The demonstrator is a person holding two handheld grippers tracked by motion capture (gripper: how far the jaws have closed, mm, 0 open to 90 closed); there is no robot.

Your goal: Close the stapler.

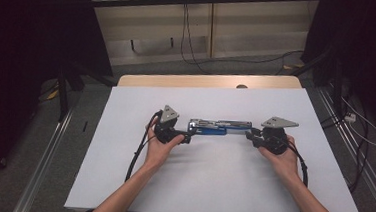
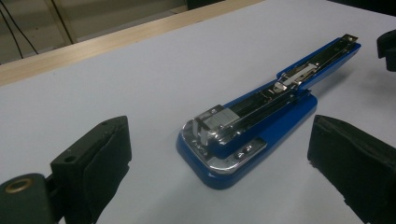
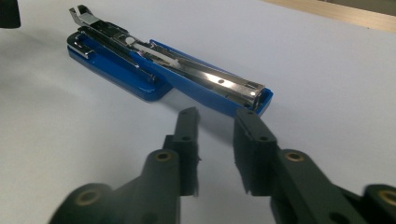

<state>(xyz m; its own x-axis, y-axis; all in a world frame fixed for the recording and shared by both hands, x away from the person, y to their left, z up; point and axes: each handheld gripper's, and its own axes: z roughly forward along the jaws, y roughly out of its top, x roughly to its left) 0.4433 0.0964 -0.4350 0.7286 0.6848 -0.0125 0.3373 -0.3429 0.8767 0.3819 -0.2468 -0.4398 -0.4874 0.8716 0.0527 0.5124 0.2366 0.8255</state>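
Approach step: blue stapler (image 1: 213,127), swung flat open, lies between both tongs. Left gripper (image 2: 219,154) released wide; right gripper (image 3: 215,140) narrowed, grasping nothing. Next: seize the ends.

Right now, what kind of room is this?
Probably a lab or workshop. A white table holds just a blue stapler folded open, black curtains hang on either side, and loose cables run across the floor behind.

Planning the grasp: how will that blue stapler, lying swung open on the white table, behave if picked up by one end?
The blue stapler is probably rigid but hinged: its top arm lies swung out flat, so lifting one end may let the other half flop. Its chrome magazine suggests weight for its size and a slippery surface. Lying flat on the white table, it should slide, not roll.
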